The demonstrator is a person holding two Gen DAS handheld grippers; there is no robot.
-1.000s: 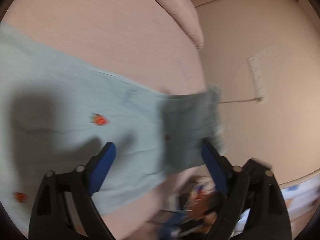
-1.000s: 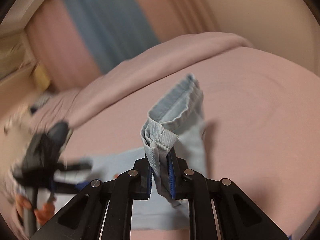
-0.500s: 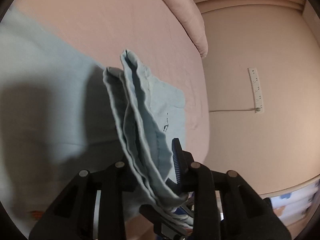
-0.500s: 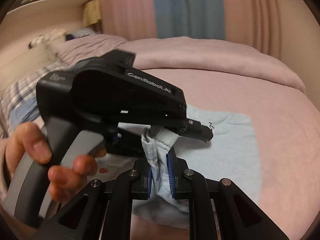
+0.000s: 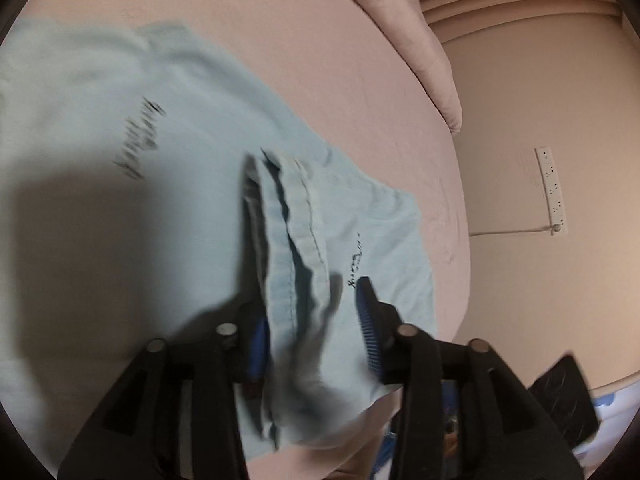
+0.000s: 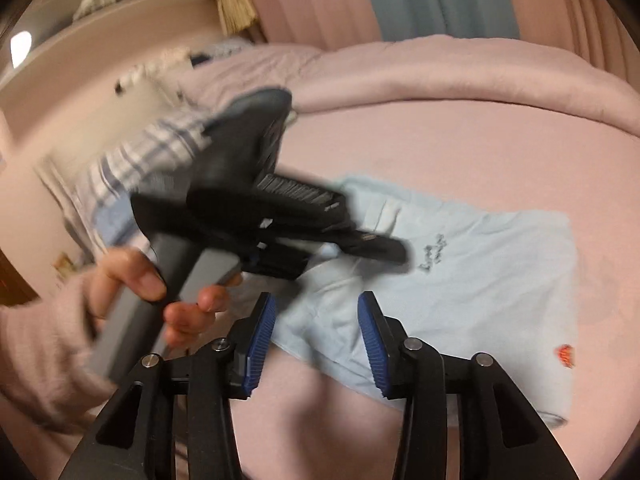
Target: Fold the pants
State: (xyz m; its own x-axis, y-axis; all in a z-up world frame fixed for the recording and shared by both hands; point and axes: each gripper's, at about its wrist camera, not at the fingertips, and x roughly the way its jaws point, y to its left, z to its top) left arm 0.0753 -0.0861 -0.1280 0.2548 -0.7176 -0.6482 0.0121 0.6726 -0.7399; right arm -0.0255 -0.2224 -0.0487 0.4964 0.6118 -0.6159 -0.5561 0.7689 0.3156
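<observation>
Light blue pants (image 5: 160, 200) lie folded over on the pink bed (image 5: 320, 60), with black script printed on them. My left gripper (image 5: 312, 332) is low over their near edge, jaws opening. A bunched fold of cloth (image 5: 292, 240) stands between its blue pads (image 5: 366, 320), and the right pad is clear of it. In the right wrist view the pants (image 6: 500, 272) lie flat, with a red print (image 6: 564, 356) near one corner. My right gripper (image 6: 316, 340) hangs over their near edge, jaws opening with nothing gripped. A hand (image 6: 136, 276) holds the left gripper's black body (image 6: 256, 200) just beyond.
A rolled pink quilt (image 6: 440, 72) lies along the far side of the bed. Plaid cloth (image 6: 132, 160) sits at the left by a shelf. The bed's edge and a wall with a socket strip (image 5: 552, 192) are to the right in the left wrist view.
My right gripper has let go of the bunched cloth and opened. My left gripper closed on the fold, carried it over the pants, and is now releasing it.
</observation>
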